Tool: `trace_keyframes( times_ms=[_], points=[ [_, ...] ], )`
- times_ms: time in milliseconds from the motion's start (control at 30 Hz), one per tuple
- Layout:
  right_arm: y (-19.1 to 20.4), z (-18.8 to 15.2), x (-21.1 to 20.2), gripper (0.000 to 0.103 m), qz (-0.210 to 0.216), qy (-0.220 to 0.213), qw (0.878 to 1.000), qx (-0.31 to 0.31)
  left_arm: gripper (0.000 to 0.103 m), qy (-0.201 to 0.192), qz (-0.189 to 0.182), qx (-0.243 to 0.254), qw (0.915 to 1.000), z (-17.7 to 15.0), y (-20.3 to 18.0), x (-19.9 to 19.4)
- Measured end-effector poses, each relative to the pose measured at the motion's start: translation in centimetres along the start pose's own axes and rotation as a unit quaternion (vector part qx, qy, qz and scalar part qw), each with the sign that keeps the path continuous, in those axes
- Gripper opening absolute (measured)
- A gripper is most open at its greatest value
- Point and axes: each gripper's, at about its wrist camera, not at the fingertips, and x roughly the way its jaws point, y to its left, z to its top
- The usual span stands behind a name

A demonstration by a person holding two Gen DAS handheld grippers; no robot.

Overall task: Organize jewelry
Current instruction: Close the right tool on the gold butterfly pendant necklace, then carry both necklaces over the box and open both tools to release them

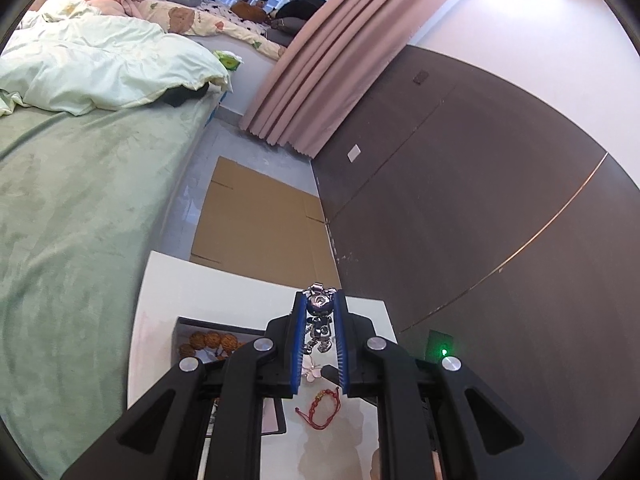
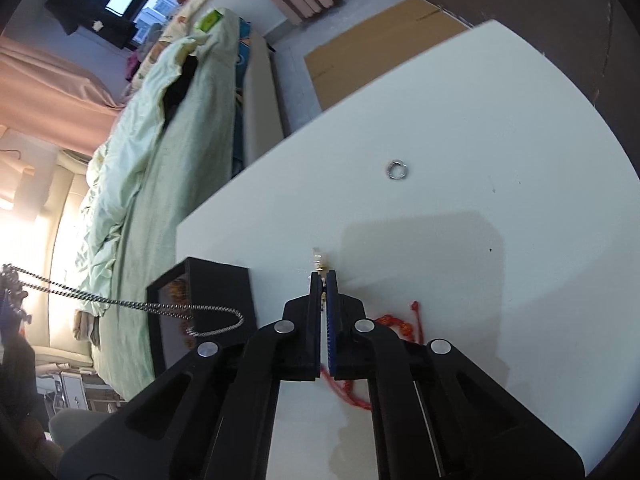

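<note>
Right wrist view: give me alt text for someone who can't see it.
The right gripper is shut on a small pale earring at the white table. A red cord bracelet lies under it, a silver ring farther off, and a silver chain hangs in front of a black box.

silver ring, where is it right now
In the right wrist view the silver ring lies alone on the white table, ahead of the right gripper.
</note>
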Motion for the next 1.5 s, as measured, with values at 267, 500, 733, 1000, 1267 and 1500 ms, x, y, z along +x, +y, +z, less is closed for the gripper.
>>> trace_keyframes(
  times_ms=[267,500,733,1000,1267,1500],
  points=[
    [2.2,-0.8,-2.1,0.003,0.025,-0.028,0.999,-0.019,0.011,-0.04,-0.017,0.005,0.999,1.6,-0.7,-3.8],
    [3.7,-1.6,-3.7,0.003,0.057,-0.05,0.997,-0.031,0.011,-0.061,-0.028,0.016,0.9976,2.3,-1.6,-5.7],
    [5.7,-2.6,-5.2,0.003,0.096,-0.071,0.991,-0.056,0.012,-0.033,-0.004,0.014,0.9993,1.5,-0.5,-3.7],
    [7.1,-3.1,-4.7,0.003,0.109,-0.069,0.99,-0.063,0.012,0.037,0.017,0.006,0.9992,-1.2,1.6,1.2],
    [7.5,-3.2,-4.2,0.003,0.108,-0.062,0.99,-0.061,0.024,0.071,0.031,0.014,0.9969,-2.2,1.6,3.3],
    [8.4,-3.6,-3.4,0.003,0.116,-0.052,0.989,-0.073,0.065,0.044,0.055,-0.014,0.9974,-1.7,3.9,2.3]
  ],
)
